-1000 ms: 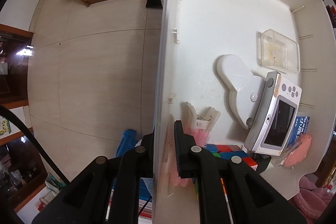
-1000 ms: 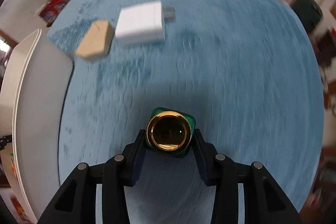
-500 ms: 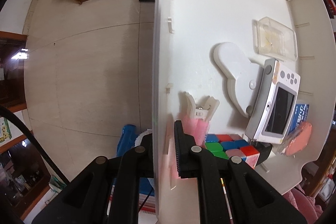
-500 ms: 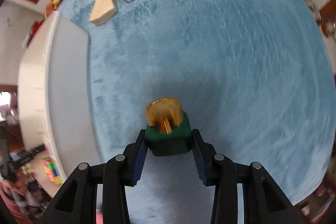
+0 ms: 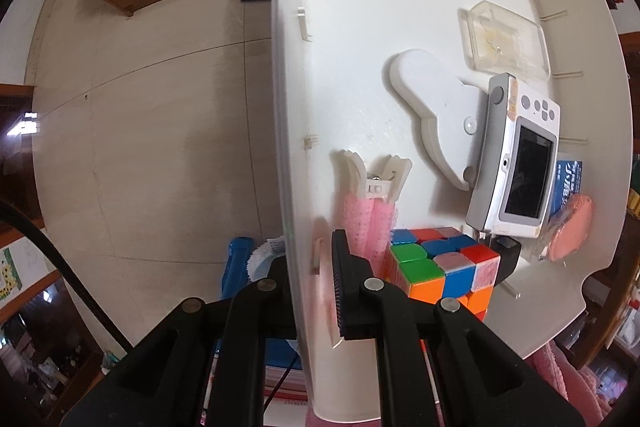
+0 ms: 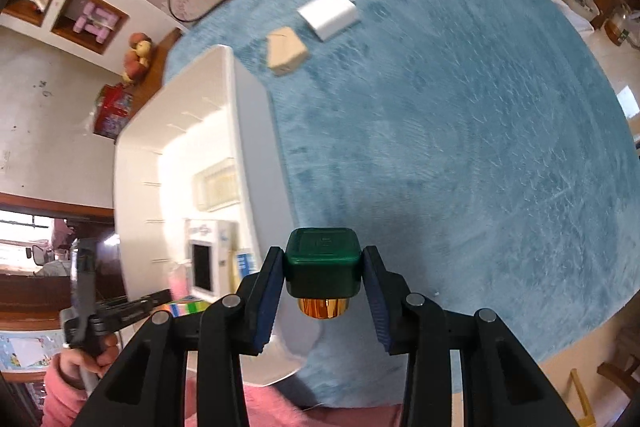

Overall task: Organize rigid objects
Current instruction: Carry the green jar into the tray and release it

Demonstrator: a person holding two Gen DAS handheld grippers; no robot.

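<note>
My right gripper (image 6: 323, 267) is shut on a dark green square bottle (image 6: 320, 251) with a gold cap, held above the blue cloth (image 6: 460, 147) beside the white bin (image 6: 256, 131). The bottle's base faces the camera and the cap points back. My left gripper (image 5: 310, 267) is shut on the white bin's side wall (image 5: 296, 155), one finger inside and one outside. In the bin lie a colour cube (image 5: 436, 267), a silver camera (image 5: 516, 163), a pink hair clip (image 5: 372, 207), a white flat clip (image 5: 436, 107) and a clear case (image 5: 504, 43).
A white charger (image 6: 328, 13) and a beige box (image 6: 286, 51) lie on the blue cloth beyond the bin. A blue packet (image 5: 568, 183) and a pink round pad (image 5: 568, 231) sit at the bin's right wall. A hand in a pink sleeve (image 6: 80, 359) holds the left gripper. Tiled floor (image 5: 152, 127) lies left of the bin.
The right gripper has risen and swung toward the bin with the bottle, which tipped from cap-up to base-up in view. The left gripper kept its hold on the bin wall and rolled slightly.
</note>
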